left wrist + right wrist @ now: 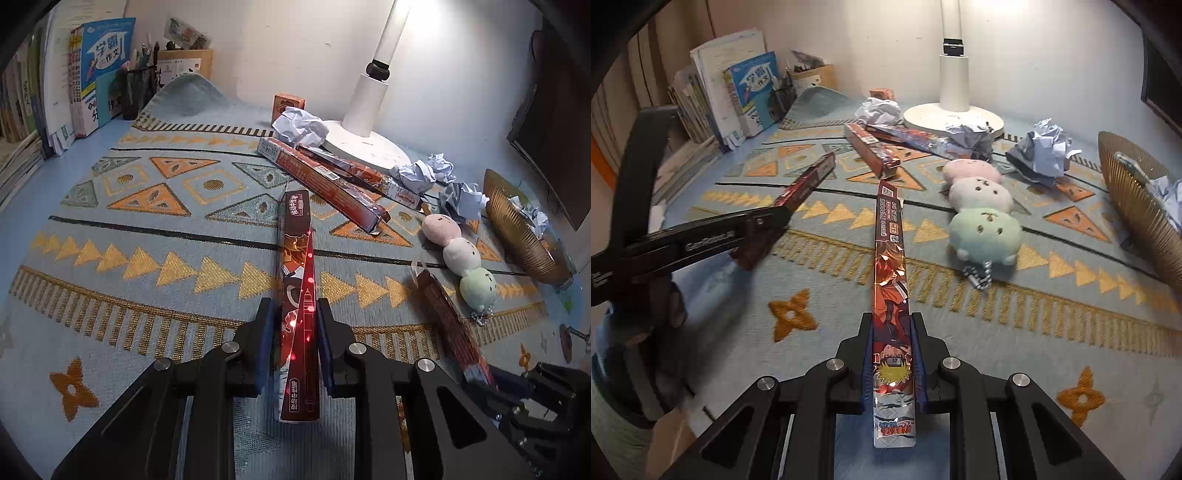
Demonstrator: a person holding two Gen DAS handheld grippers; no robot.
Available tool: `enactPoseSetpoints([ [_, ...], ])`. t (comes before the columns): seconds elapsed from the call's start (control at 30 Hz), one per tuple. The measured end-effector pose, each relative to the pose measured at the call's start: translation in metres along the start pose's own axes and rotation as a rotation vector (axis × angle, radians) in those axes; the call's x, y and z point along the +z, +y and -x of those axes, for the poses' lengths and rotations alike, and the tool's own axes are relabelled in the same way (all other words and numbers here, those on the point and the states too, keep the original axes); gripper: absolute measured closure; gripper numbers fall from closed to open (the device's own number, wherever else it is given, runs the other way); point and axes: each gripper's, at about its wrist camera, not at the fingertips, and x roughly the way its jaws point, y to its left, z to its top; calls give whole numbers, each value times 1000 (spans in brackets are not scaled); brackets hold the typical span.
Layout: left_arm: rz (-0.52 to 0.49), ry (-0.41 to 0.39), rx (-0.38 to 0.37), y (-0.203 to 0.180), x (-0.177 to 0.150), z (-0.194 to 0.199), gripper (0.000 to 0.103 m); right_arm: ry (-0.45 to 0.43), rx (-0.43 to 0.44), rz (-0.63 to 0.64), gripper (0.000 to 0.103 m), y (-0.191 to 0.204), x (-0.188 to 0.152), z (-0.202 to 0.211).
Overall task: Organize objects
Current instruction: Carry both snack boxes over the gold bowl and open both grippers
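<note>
My left gripper (294,306) is shut on a long dark-red triangular box (297,258), held above the patterned cloth (147,229); it also shows in the right wrist view (809,181). My right gripper (892,321) is shut on a long shiny orange Naruto box (890,251), seen in the left wrist view (448,317) at the right. Two more long boxes (332,181) lie crossed near the lamp base (365,144). Crumpled paper balls (301,125) (424,171) lie around.
A three-ball plush toy (979,199) lies right of centre. A gold ribbed bowl (1134,206) with crumpled paper stands at the far right. Books (88,81), a pen holder (138,88) and a small orange box (288,105) stand at the back.
</note>
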Motion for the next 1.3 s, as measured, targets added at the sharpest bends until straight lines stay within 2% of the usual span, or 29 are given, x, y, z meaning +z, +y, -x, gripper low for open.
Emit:
enactPoseSetpoints([
  [0.07,-7,1,8,-1,0,0,84,-18,42,-6,85,1,-7,2],
  [0.17,-8,1,9,-1,0,0,84,-46,46,-9,85,1,-13,4],
  [0.4,-22,2,23,-3,1,0,84,-62,-31,58,85,15,-18,5],
  [0.53,-72,-24,28,-19,5,6,88,-76,49,-11,85,6,-14,18],
  [0.6,-59,-42,-14,-29,14,15,89,-114,74,-56,85,-5,-9,35],
  [0.67,-63,-76,-57,-46,28,26,89,-170,87,-96,85,-22,-4,60],
  [0.8,-140,-120,-139,-103,61,36,89,-305,59,-196,85,-76,6,119],
  [0.87,-170,-120,-193,-136,78,33,89,-371,18,-256,85,-111,10,146],
  [0.93,-187,-105,-265,-170,94,24,89,-425,-73,-338,85,-150,13,165],
  [1.07,-235,-69,-352,-244,116,-2,89,-430,-244,-493,85,-227,23,174],
  [1.17,-264,-49,-389,-289,120,-25,87,-382,-313,-566,85,-274,33,162],
  [1.2,-266,-40,-402,-300,120,-34,77,-361,-331,-576,82,-287,37,156],
  [1.23,-265,-29,-411,-308,119,-41,59,-338,-336,-572,73,-296,41,150],
  [1.3,-264,-19,-411,-316,116,-51,51,-253,-383,-566,67,-314,47,140],
])
